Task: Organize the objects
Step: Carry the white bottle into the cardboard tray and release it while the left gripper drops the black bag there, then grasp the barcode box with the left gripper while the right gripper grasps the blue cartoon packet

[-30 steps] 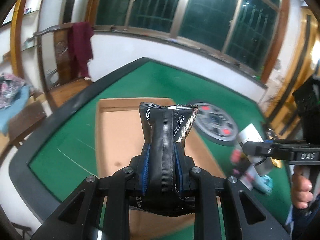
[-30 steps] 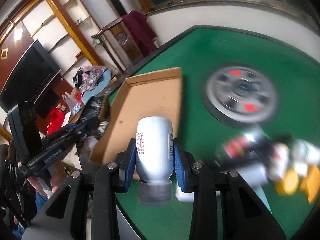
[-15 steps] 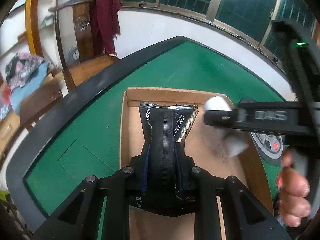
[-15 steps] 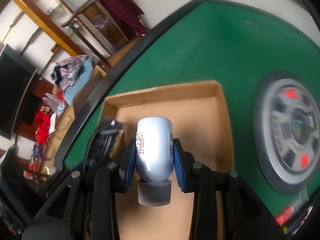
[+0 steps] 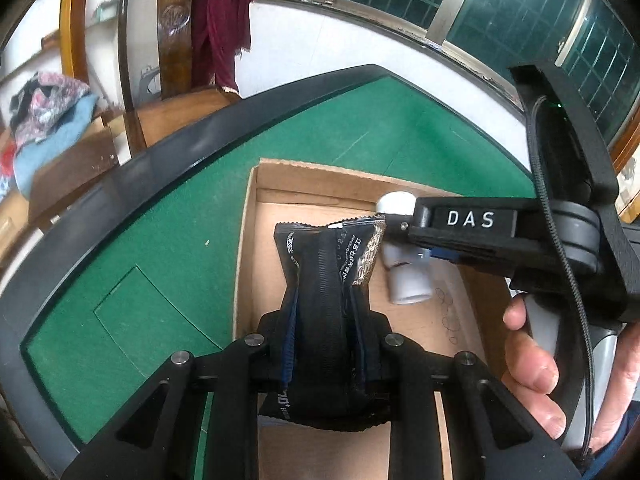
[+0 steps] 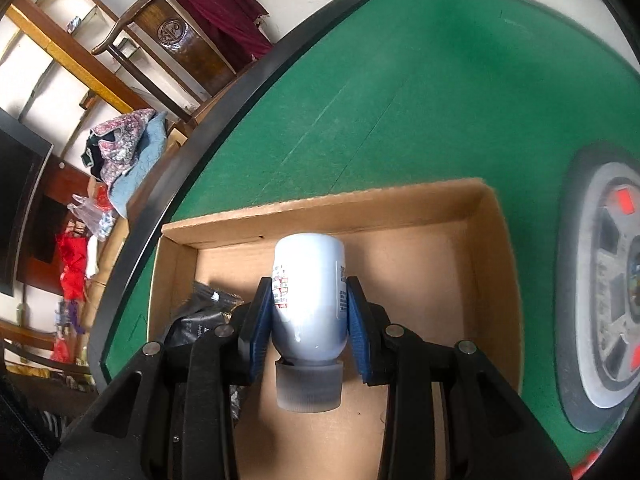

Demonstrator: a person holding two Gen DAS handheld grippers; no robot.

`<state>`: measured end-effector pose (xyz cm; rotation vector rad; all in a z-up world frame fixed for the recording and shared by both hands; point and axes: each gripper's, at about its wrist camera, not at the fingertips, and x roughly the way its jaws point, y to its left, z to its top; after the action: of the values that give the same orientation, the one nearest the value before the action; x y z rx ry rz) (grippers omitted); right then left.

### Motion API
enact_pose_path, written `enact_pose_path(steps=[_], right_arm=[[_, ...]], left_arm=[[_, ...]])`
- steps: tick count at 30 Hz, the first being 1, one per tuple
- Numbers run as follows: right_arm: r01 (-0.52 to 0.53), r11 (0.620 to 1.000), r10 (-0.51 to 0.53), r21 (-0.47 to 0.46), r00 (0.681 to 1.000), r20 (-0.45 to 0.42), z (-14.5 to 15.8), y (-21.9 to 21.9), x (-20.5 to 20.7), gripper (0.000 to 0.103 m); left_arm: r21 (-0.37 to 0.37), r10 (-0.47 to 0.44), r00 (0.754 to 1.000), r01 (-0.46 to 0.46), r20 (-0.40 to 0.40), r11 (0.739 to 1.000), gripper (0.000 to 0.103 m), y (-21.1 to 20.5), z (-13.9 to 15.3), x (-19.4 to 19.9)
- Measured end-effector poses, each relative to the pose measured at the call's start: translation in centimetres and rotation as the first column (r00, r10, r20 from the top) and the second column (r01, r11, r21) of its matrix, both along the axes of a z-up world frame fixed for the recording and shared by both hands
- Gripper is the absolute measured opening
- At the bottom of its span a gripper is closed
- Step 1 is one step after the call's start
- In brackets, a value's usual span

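We note the left gripper (image 5: 326, 344), its jaws opening, around a black snack packet (image 5: 330, 276), and the right gripper (image 6: 310, 322) clamping a white bottle (image 6: 308, 292), both over the cardboard box (image 6: 496, 248) on the desk (image 6: 400, 92).

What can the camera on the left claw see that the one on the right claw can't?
Only the left view shows the person's hand gripping the right claw's handle, and the dark windows.

Only the right view shows the round grey dial set in the table and the black screen on the wall.

Both show the cardboard box, the black snack packet between the left claw's opening jaws, the white bottle clamped upside down, the green table and the chair with a maroon cloth.
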<state>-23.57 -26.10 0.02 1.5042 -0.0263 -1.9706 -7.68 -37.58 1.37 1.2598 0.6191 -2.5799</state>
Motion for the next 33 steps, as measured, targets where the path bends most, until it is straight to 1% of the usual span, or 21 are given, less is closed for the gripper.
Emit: enact_pose_path(steps=[2,6,7,8,10,15,17,19,20,22,24,25,26,28,29,31,32,33], right_arm=[[-0.006,1.000,0.006,-0.017,1.000,0.002,0.1,-0.1,0.0,0.033],[-0.012,1.000,0.012,-0.009,1.000,-0.017,0.6,0.1,0.3,0.033],[-0.012,1.000,0.012,-0.007,1.000,-0.025,0.8,0.1,0.5,0.033],[-0.013,1.000,0.012,-0.009,0.999,-0.031,1.0,0.3,0.6,0.033],[-0.015,0.999,0.014,-0.029,0.999,-0.032,1.6,0.8,0.7,0.033],[-0.019,0.998,0.017,-0.066,0.999,-0.040,3.2,2.8,1.8,0.033],[-0.028,0.995,0.024,-0.100,0.999,-0.037,4.0,4.4,2.8,0.033],[-0.043,0.992,0.036,-0.120,0.997,-0.061,5.2,7.1,4.6,0.033],[-0.049,0.991,0.039,-0.127,0.996,-0.075,5.6,8.3,5.4,0.034],[-0.070,0.986,0.055,-0.149,0.993,-0.105,6.8,11.7,7.8,0.033],[-0.081,0.981,0.059,-0.176,0.990,-0.130,7.7,15.0,9.7,0.033],[-0.086,0.976,0.057,-0.199,0.988,-0.145,8.4,17.6,11.2,0.033],[-0.087,0.974,0.054,-0.209,0.986,-0.159,8.7,19.5,12.3,0.034],[-0.081,0.970,0.036,-0.228,0.980,-0.196,9.3,23.1,14.5,0.034],[-0.077,0.969,0.026,-0.234,0.977,-0.213,9.4,24.8,15.5,0.034],[-0.056,0.971,-0.001,-0.234,0.971,-0.237,9.3,27.9,17.0,0.035],[-0.046,0.972,-0.013,-0.231,0.969,-0.247,9.1,29.4,17.3,0.035],[-0.034,0.973,-0.026,-0.228,0.967,-0.253,8.8,30.7,17.6,0.035]], left_arm=[[0.018,-0.008,1.000,0.008,-0.007,1.000,0.022,-0.1,0.0,0.0],[0.034,-0.016,0.999,0.017,-0.033,0.999,0.024,-0.1,0.5,0.4],[0.045,-0.020,0.999,0.022,-0.041,0.999,0.030,-0.1,0.6,0.6],[0.055,-0.023,0.998,0.025,-0.051,0.998,0.037,0.0,0.8,0.7],[0.055,-0.024,0.997,0.027,-0.067,0.998,0.046,0.3,1.2,1.1],[0.014,-0.048,0.994,0.050,-0.097,0.999,0.047,1.8,2.7,2.4],[0.002,-0.085,0.989,0.085,-0.125,0.996,0.047,3.1,3.6,3.6],[-0.047,-0.150,0.977,0.144,-0.153,0.988,0.047,5.4,4.5,5.2],[-0.069,-0.181,0.970,0.172,-0.159,0.983,0.049,6.5,4.8,5.8],[-0.113,-0.269,0.947,0.252,-0.175,0.961,0.054,9.3,5.2,7.0],[-0.172,-0.366,0.913,0.337,-0.180,0.926,0.055,12.8,5.6,8.4],[-0.212,-0.429,0.884,0.390,-0.185,0.896,0.055,15.0,5.7,9.3],[-0.232,-0.471,0.862,0.427,-0.187,0.874,0.055,16.4,5.9,9.7],[-0.285,-0.578,0.798,0.522,-0.168,0.804,0.055,19.7,6.0,10.6],[-0.331,-0.634,0.759,0.566,-0.148,0.755,0.055,21.5,5.9,11.0],[-0.389,-0.706,0.703,0.629,-0.085,0.673,0.055,24.2,5.3,11.3],[-0.414,-0.723,0.689,0.646,-0.044,0.641,0.055,25.5,4.9,11.1],[-0.421,-0.733,0.680,0.660,-0.019,0.622,0.055,26.3,4.7,10.9]])
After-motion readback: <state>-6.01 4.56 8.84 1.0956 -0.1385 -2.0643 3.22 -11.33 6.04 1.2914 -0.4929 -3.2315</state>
